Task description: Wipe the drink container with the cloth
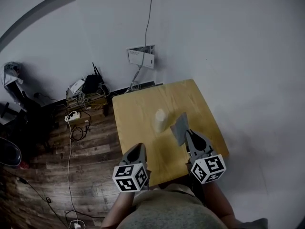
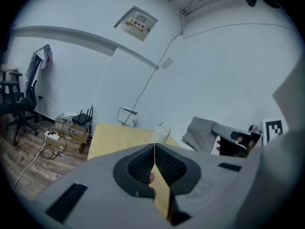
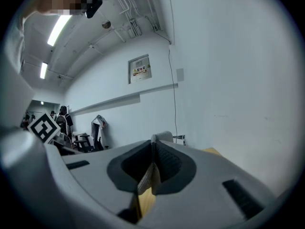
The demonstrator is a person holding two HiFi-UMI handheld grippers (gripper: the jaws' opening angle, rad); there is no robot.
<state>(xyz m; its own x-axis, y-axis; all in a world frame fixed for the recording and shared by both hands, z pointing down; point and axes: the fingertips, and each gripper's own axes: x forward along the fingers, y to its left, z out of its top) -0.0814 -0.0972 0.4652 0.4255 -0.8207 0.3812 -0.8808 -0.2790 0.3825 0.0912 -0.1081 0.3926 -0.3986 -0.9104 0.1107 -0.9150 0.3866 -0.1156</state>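
Pinching cloth (image 1: 179, 127), right hand-held gripper (image 1: 187, 133); left hand-held gripper (image 2: 154, 164) pressed together, seemingly empty, near drink container (image 1: 160, 119).

Yellow wooden table (image 1: 138, 109) right under the left gripper (image 1: 139, 146), close to plain pale walls (image 1: 228, 42). Dark wood-plank floor (image 1: 43, 175) off to that gripper's left. Low shelf (image 1: 88, 97) with routers and tangled cables ahead-left, power strip (image 1: 72, 117) just beside it. Office chair (image 2: 14, 99) way out left. Tube lights (image 3: 59, 27) glowing overhead.
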